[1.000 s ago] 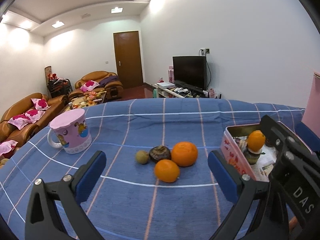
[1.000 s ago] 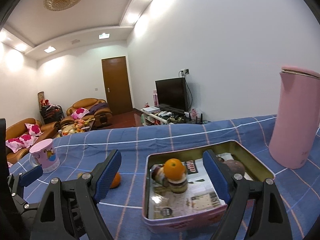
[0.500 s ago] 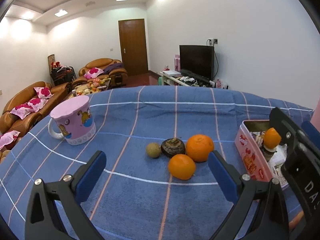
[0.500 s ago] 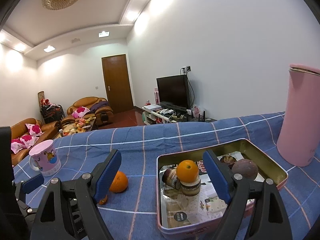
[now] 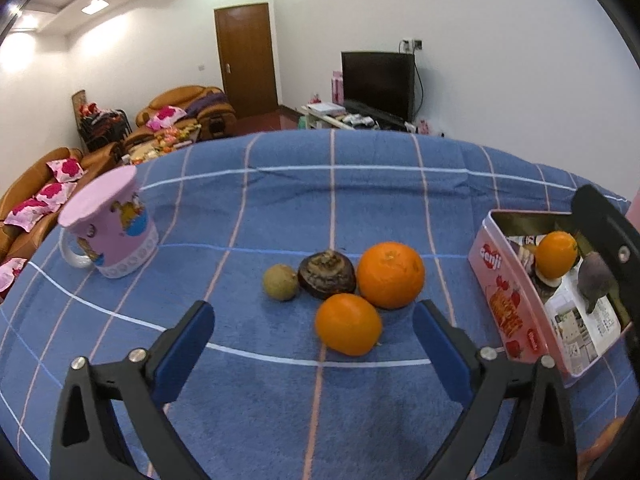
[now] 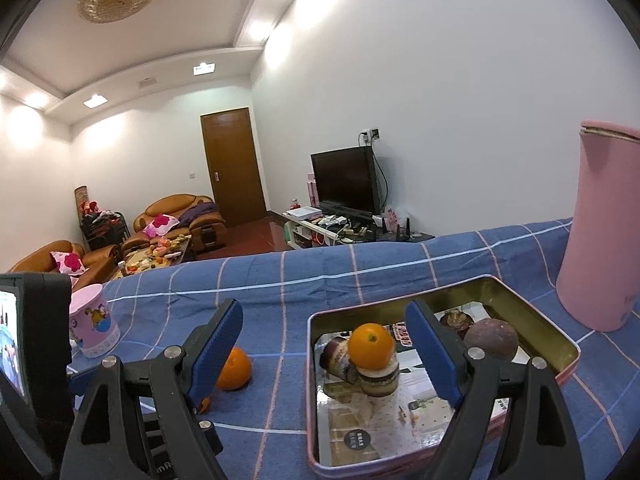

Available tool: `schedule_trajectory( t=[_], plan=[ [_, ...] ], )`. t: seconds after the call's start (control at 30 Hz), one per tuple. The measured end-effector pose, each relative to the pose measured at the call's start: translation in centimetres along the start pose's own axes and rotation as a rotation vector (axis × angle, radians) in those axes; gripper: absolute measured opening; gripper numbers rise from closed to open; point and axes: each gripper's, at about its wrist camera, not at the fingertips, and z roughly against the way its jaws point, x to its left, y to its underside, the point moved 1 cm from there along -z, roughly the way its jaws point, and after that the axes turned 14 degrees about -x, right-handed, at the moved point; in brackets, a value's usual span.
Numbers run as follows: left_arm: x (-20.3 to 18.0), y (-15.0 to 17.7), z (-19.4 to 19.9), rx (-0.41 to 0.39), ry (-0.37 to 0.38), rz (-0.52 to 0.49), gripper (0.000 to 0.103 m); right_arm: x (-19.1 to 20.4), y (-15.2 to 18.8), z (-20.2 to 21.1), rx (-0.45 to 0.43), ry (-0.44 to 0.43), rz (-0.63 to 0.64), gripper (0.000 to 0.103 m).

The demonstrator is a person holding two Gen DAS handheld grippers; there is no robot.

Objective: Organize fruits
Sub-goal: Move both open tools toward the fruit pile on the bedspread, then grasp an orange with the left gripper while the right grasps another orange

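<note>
On the blue checked cloth lie a near orange point(image 5: 348, 330), a larger orange point(image 5: 391, 275), a dark brown wrinkled fruit point(image 5: 327, 275) and a small tan fruit point(image 5: 281, 288). My left gripper point(image 5: 314, 338) is open and empty, just short of the near orange. A pink tin point(image 5: 502, 292) stands to the right. In the right wrist view the tin point(image 6: 532, 320) holds a small orange point(image 6: 371, 346) on a stack of dark fruits and a purple-brown fruit point(image 6: 491, 339). My right gripper point(image 6: 325, 350) is open and empty above the tin's near left part.
A pink lidded mug point(image 5: 108, 226) stands at the left of the cloth. A tall pink flask point(image 6: 600, 224) stands right of the tin. The left gripper's body point(image 6: 28, 360) shows at the left edge of the right wrist view. Sofas and a TV are beyond the table.
My left gripper has moved forward and down toward the fruit cluster, which now looms larger. My right gripper has drifted left and back, so the tin sits further right in its view.
</note>
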Motion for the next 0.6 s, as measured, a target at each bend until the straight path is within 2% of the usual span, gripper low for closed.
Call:
schedule_trajectory(
  t=[0.2, 0.37, 0.4, 0.5, 0.57, 0.6],
  plan=[
    [-0.8, 0.2, -2.5, 0.102, 0.038, 0.001, 0.088, -0.8, 0.1, -0.6, 0.026, 0.001, -0.034, 0.085],
    [-0.5, 0.6, -3.7, 0.167, 0.112, 0.054, 0.069, -0.9, 0.1, -0.9, 0.036, 0.001, -0.041, 0.085],
    [-0.4, 0.6, -3.8, 0.169, 0.119, 0.062, 0.068, -1.0, 0.1, -0.9, 0.037, 0.001, -0.042, 0.085],
    [-0.3, 0.5, -3.5, 0.163, 0.117, 0.056, 0.053, -1.0, 0.2, -0.9, 0.041, -0.001, -0.039, 0.085],
    [-0.1, 0.5, -3.2, 0.159, 0.143, 0.056, 0.041, -1.1, 0.2, -1.1, 0.044, -0.002, -0.038, 0.085],
    [0.1, 0.5, -3.1, 0.160, 0.159, 0.056, 0.041, -1.1, 0.2, -1.1, 0.043, -0.003, -0.039, 0.085]
  ],
)
